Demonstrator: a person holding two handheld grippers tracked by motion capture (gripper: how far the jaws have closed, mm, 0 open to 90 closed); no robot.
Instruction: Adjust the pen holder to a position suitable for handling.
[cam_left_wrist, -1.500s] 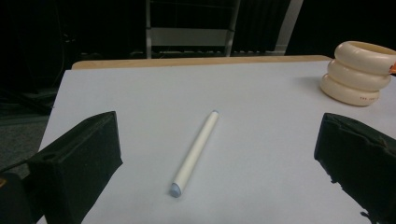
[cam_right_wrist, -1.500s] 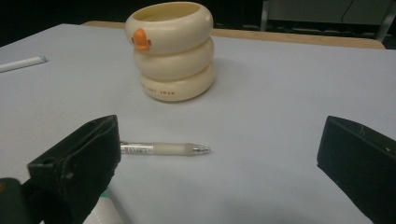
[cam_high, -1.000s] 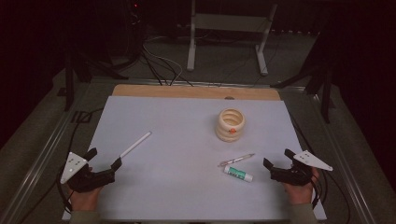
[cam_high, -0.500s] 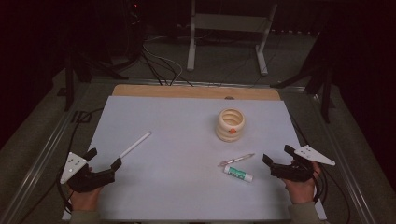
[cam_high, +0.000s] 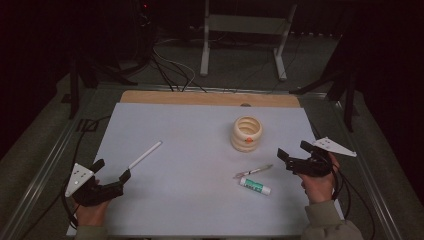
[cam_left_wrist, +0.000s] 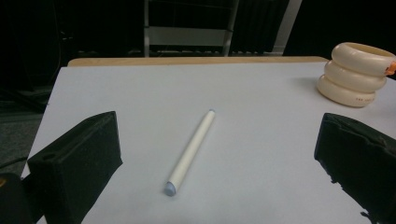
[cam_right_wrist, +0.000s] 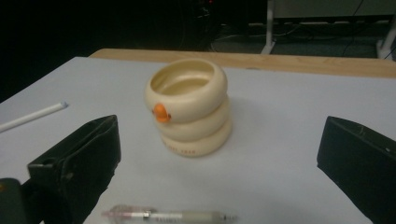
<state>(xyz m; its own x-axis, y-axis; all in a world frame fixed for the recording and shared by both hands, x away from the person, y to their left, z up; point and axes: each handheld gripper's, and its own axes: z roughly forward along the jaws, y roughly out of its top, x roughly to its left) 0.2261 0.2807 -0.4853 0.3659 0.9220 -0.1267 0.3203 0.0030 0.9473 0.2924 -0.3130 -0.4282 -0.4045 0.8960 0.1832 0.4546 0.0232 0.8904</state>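
The cream ring cup (cam_right_wrist: 189, 107) has small red letters on its bottom ring, too blurry to read.

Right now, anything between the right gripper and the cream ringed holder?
Yes. In the right gripper view, a clear pen lies across the white mat between the open right gripper and the cream ringed holder.

Dim light, dark surroundings (soft focus)
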